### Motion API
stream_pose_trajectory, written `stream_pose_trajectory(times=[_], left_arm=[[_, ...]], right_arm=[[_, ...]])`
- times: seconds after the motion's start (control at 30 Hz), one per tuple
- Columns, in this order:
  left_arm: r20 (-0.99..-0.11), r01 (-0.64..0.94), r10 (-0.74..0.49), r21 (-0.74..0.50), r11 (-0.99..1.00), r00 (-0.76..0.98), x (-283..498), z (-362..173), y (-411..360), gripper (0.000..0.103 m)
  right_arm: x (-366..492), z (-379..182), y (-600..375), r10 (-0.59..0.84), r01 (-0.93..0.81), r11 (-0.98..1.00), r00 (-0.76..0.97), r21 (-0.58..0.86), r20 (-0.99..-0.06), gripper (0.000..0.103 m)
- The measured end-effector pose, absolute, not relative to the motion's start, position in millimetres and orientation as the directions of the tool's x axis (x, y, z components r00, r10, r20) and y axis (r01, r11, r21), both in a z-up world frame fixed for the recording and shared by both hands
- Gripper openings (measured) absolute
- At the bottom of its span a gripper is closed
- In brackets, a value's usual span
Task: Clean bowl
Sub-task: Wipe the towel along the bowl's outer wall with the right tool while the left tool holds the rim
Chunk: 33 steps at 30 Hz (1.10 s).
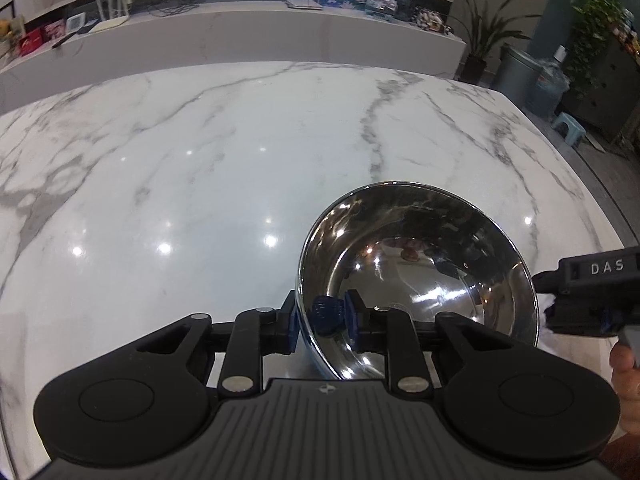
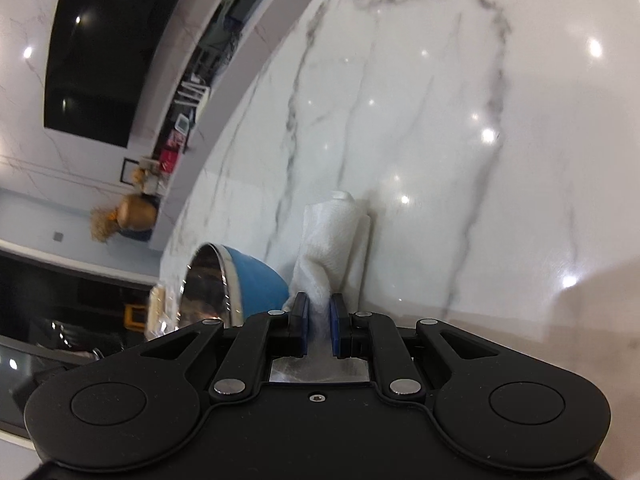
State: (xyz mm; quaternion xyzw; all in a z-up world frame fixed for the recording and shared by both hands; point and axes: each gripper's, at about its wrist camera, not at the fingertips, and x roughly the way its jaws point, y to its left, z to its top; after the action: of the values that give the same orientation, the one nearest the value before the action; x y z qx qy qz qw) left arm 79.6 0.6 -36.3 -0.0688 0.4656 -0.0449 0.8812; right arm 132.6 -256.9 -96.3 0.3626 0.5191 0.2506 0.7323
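Left tool (image 1: 322, 322): its blue pads straddled the near rim of the bowl (image 1: 416, 280), one pad against the blue outer wall, the other inside against the polished steel. The gap between the pads was narrow and the rim wall sat in it; the pads looked to be pressing on the wall, so the bowl read as gripped at its rim. The bowl was tipped, its mouth facing the left camera, steel interior mirroring the room and the tool itself. It was over the white, grey-veined marble surface (image 1: 200, 180), near that surface's right side in the left wrist view. Whether its base touched the surface could not be told.

Right tool (image 2: 319, 322): jaws nearly together, clamped on a wad of white paper towel (image 2: 328, 236). The towel stood out ahead of the pads in a loosely rolled, upright shape. From the right wrist view the bowl (image 2: 256, 276) lay to the left of the towel, just beside it, seen edge-on with the blue outside towards the towel. Contact between towel and bowl could not be confirmed.

In the left wrist view the right tool (image 1: 576, 308) appeared at the right edge, just outside the bowl's rim, with part of a hand (image 1: 626, 372) below it.

Background: a long white shelf (image 1: 240, 36) with small items ran behind the surface.
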Motion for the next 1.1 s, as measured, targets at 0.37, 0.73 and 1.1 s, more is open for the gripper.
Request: stream_pose_trajectory(times=[0.37,0.73,1.1], left_arm=[[-0.834,-0.015,-0.165,-0.204,0.979,0.527,73.4,-37.3,7.6,0.033],[-0.812,0.037,-0.128,-0.129,0.991,0.570,82.1,-33.2,9.9,0.021],[-0.802,0.118,-0.170,-0.124,0.985,0.573,86.7,-32.9,-4.1,0.022]], right_arm=[[135.4,-93.0,-246.7,0.744,-0.011,0.622,0.317,0.783,-0.588,0.011],[142.2,-80.4,-259.1,0.783,-0.018,0.540,0.378,0.842,-0.494,0.011],[148.6,-75.3,-272.0,0.786,0.008,0.492,0.428,0.871,-0.447,0.011]])
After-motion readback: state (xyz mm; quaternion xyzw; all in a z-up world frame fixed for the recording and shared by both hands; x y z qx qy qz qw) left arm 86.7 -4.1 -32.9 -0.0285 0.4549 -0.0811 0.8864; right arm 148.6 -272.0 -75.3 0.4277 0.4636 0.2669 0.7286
